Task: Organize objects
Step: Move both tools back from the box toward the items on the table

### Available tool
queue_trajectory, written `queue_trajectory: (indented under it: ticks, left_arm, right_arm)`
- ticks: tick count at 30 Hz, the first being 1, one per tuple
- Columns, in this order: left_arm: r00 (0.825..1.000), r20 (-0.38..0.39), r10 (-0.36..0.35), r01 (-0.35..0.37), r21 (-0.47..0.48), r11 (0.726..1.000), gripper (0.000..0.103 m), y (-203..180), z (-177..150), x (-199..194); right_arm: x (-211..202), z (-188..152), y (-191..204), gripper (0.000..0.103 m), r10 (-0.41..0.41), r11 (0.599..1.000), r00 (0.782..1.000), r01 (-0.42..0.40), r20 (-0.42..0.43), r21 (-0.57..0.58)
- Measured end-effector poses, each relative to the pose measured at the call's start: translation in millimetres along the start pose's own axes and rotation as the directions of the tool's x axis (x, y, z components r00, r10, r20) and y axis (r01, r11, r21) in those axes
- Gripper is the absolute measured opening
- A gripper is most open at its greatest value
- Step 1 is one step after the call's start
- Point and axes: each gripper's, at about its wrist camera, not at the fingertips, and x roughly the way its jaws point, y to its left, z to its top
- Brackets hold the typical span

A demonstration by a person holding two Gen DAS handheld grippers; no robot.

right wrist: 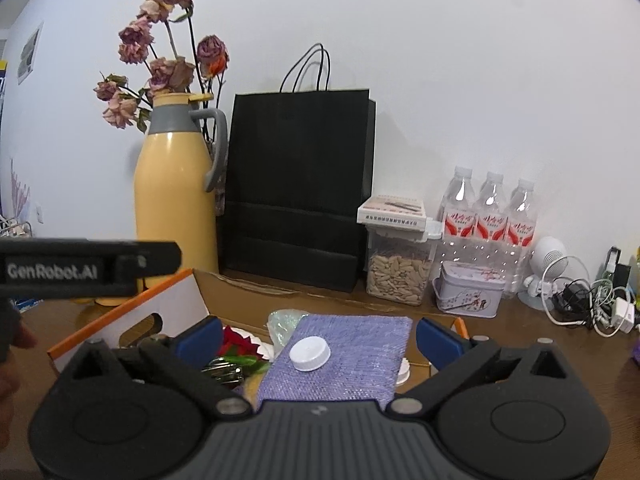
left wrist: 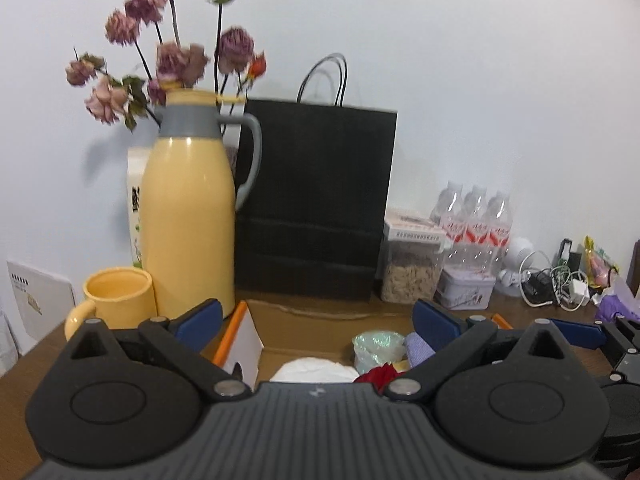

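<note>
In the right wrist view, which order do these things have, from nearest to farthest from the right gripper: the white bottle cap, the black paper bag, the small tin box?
From the right gripper:
1. White bottle cap, lying on the purple cloth, between the fingers.
2. Small tin box, farther back, to the right.
3. Black paper bag, at the wall, behind the cardboard box.

Ahead of you: a pale yellow flask with grey collar, and a plain black bag. Nearer, a white cap sits on lilac woven cloth.
</note>
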Motion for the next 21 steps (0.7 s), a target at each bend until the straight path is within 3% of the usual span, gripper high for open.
queue_trajectory:
  ticks: [7,15,21]
  left_arm:
    - [1.0,0.024,-0.013,0.013,0.007,1.0,0.103,8,-2,-34]
    - [0.999,-0.031,-0.013,0.014,0.047,0.999,0.103,19,-23,-63]
    - [0.994,-0.107,0.016,-0.011,0.051,0.999,0.103,32,-46,-74]
  right_arm:
    - [-33,-1,-3,0.103,0.011,1.0,0.999,-0.01,0.038,-0.007]
    - [-67,-18,-9,0.103,-0.009,1.0,1.0,0.01,0.027,-0.018]
    - [-86,-44,-11,0.103,-0.021,0.999,0.999,0.019,-0.038,-0.043]
